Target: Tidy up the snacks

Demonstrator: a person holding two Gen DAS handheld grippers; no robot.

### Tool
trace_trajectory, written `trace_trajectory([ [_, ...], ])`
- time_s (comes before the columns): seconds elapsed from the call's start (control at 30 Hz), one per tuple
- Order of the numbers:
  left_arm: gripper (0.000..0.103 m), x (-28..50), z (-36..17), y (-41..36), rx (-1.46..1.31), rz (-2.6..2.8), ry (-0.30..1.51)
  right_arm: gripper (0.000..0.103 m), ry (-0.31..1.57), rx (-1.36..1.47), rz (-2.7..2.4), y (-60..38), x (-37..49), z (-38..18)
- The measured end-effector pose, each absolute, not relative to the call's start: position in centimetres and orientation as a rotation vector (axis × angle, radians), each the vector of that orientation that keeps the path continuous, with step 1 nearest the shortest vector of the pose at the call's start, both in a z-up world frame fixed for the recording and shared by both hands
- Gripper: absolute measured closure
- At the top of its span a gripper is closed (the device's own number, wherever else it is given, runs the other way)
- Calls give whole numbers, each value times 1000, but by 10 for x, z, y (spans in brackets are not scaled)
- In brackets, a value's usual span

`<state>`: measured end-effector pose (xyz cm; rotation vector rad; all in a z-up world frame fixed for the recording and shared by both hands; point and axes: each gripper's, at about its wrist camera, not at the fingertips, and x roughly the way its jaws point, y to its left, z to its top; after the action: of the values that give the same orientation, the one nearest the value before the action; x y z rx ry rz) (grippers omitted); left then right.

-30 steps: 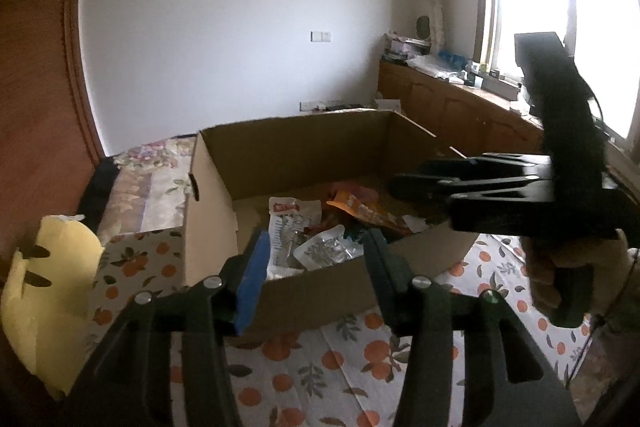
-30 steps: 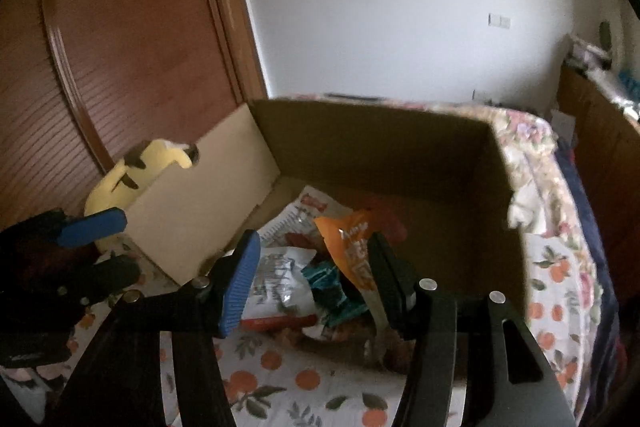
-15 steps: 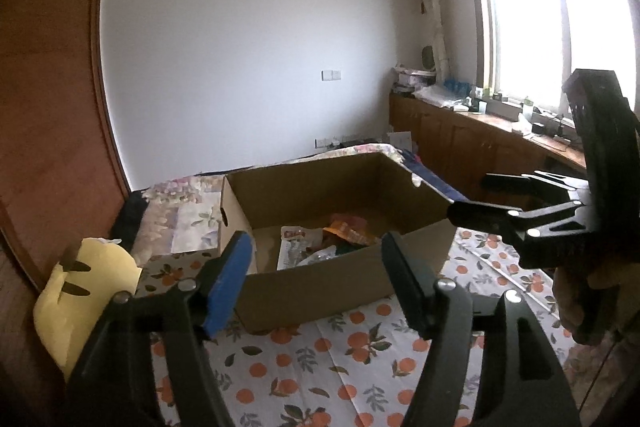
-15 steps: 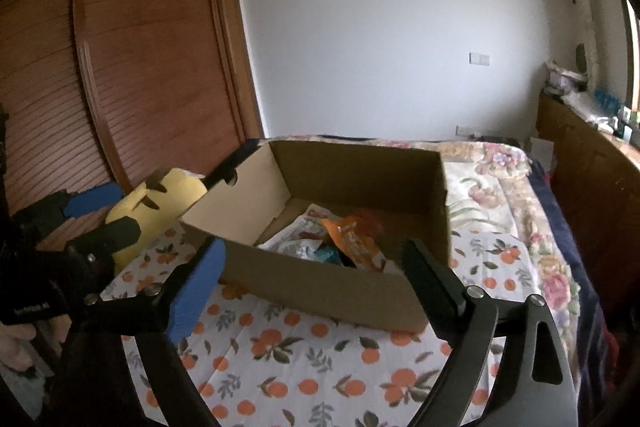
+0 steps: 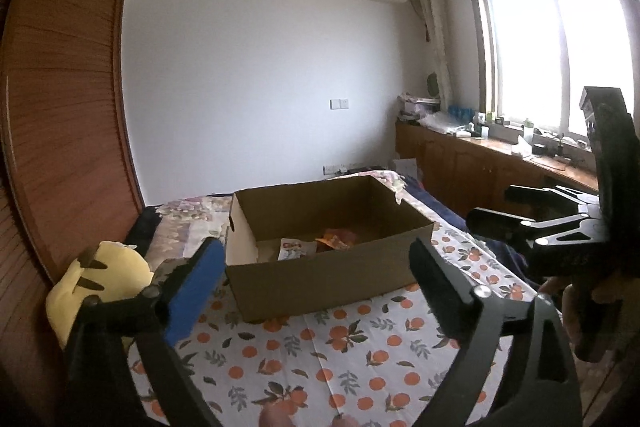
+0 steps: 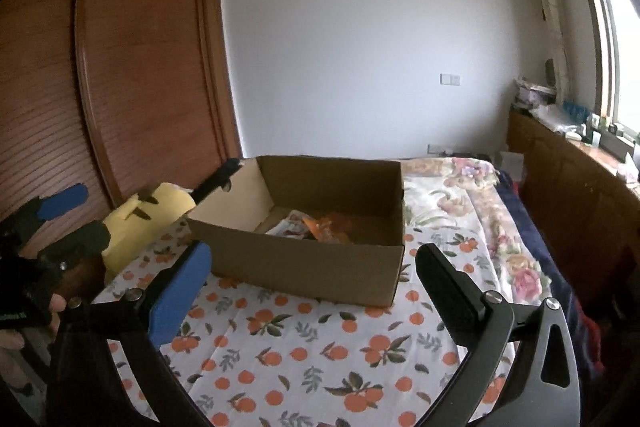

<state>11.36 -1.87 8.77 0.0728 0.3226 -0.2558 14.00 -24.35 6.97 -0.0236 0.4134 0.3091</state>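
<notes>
Both grippers are clear of the cardboard box [image 5: 320, 267] right now, jaws spreading apart with nothing between them: left gripper [image 5: 312, 267], right gripper [image 6: 316, 267]. The snack packets [image 6: 316, 225] sit loose in the bottom of the box, which rests on the bed [image 6: 320, 347]. Looks to me like the dropping-in step is about done, so I'd pull straight away without clipping the box rim, since it's light corrugated card and would slide easily on that soft orange-print sheet. The packets look like crinkly foil or plastic, flat and floppy, orange and white. A squishy yellow plush [image 5: 100, 279] sits beside the box.
</notes>
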Motion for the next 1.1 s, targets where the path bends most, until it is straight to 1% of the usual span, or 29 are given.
trace_trajectory([
  [0.3, 4, 89, 64, -23, 83, -234, 325, 0, 351, -27, 204, -250, 106, 54],
  [0.43, 0, 82, 51, -21, 63, -215, 327, 0, 345, -13, 181, -256, 93, 43],
  [0.67, 0, 71, 35, -12, 42, -144, 303, 0, 371, -14, 154, -262, 78, 20],
  [0.8, 0, 72, 24, -13, 103, -86, 313, 0, 377, 0, 138, -265, 74, 7],
  [1.1, 0, 62, -4, -13, 80, -64, 338, 0, 363, -14, 104, -262, 59, -18],
])
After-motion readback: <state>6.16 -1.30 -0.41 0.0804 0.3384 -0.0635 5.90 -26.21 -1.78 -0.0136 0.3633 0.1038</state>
